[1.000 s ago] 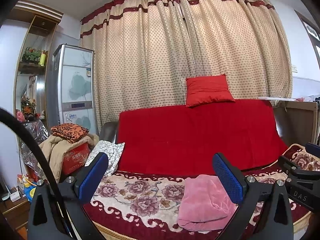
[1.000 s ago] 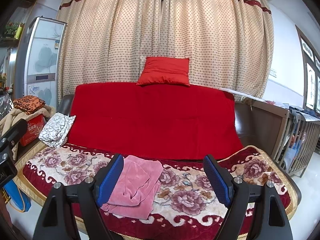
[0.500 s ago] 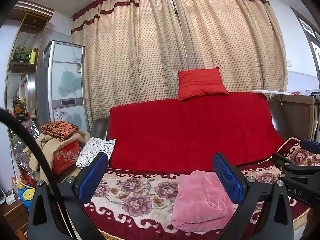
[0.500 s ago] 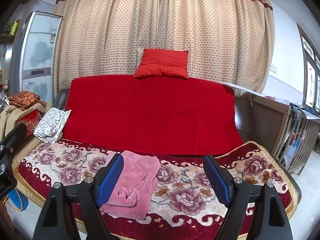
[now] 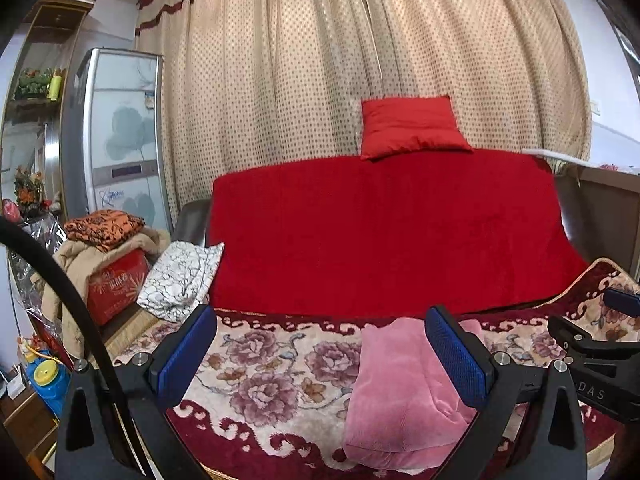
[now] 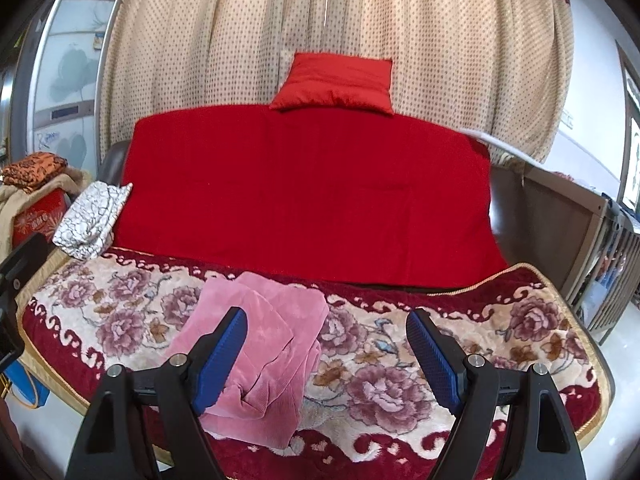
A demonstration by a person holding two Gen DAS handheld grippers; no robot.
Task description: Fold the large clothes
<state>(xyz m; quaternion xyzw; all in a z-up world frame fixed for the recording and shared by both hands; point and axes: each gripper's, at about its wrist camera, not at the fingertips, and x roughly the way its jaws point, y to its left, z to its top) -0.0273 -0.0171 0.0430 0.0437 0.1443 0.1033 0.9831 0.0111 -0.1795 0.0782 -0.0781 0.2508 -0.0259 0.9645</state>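
Observation:
A pink garment (image 5: 400, 388) lies bunched on the floral blanket (image 5: 256, 372) that covers the sofa seat. In the right wrist view the pink garment (image 6: 264, 344) sits left of centre on the floral blanket (image 6: 400, 380). My left gripper (image 5: 320, 352) is open and empty, held above the front of the seat, with the garment behind its right finger. My right gripper (image 6: 326, 360) is open and empty, with the garment behind its left finger. The right gripper's body also shows at the right edge of the left wrist view (image 5: 600, 364).
A red cover (image 5: 380, 232) drapes the sofa back, with a red cushion (image 5: 408, 126) on top. A black-and-white folded cloth (image 5: 180, 280) lies at the seat's left end. A pile of clothes on a red box (image 5: 108, 256) stands left; a wooden crib (image 6: 612, 248) stands right.
Both grippers have moved forward and tilted down toward the sofa seat, so the pink garment and blanket look larger and nearer. Both stay open.

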